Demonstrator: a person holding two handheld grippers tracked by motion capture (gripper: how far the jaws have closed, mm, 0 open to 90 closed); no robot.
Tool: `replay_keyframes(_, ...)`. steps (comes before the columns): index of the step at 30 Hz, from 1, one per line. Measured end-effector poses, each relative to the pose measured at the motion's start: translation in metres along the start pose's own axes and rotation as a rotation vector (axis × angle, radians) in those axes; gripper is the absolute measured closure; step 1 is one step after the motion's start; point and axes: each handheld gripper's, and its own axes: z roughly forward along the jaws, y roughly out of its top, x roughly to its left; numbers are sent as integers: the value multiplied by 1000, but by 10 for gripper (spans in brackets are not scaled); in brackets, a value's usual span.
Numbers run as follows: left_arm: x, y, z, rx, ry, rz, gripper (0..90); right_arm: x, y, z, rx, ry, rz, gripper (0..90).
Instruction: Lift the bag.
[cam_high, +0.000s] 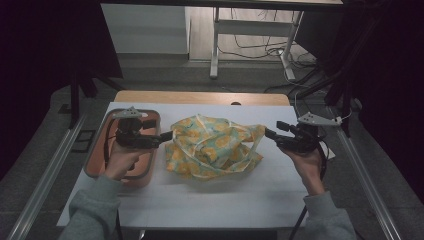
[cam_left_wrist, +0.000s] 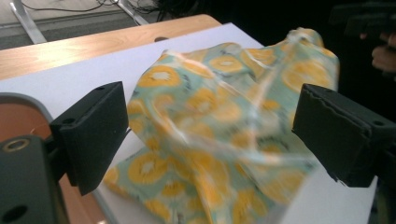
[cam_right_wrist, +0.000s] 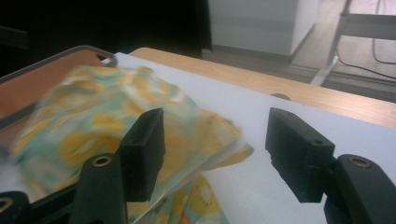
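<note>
I see both forearms entering from below, grey-sleeved. Left hand (cam_high: 119, 162) grips the left tool (cam_high: 166, 136), jaws spread wide. Right hand (cam_high: 307, 165) grips the right tool (cam_high: 270, 134), jaws likewise apart, pointing inward.

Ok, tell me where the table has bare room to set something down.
Free: the white cover's near strip between the patterned cloth and the table edge, and its far strip by the wooden edge. Crowded: the middle, with the tray left and both open grippers flanking the cloth.

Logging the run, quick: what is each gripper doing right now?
Left gripper: jaws open, holding nothing, the patterned cloth ahead of them.
Right gripper: jaws open, holding nothing, at the cloth's edge.
</note>
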Motion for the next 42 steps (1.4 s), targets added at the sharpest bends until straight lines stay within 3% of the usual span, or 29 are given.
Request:
replay_keyframes(6,-13,-15,-7,60,3,73,191,5,-12,-12,18,36,-51,359)
replay_keyframes(11,-16,-34,-7,102,9,71,199,13,-31,-14,40,37,-84,359)
replay_keyframes(18,-21,-66,-17,100,11,42,206,16,-63,-16,86,29,-112,361)
replay_keyframes(27,-27,-99,-28,141,85,98,229,14,-96,-22,120,35,-129,359)
replay_keyframes(34,-24,-107,-28,138,77,74,232,16,-108,-19,129,49,-125,360)
replay_keyframes(42,-26,-106,-25,139,83,86,232,18,-108,-18,131,44,-146,368)
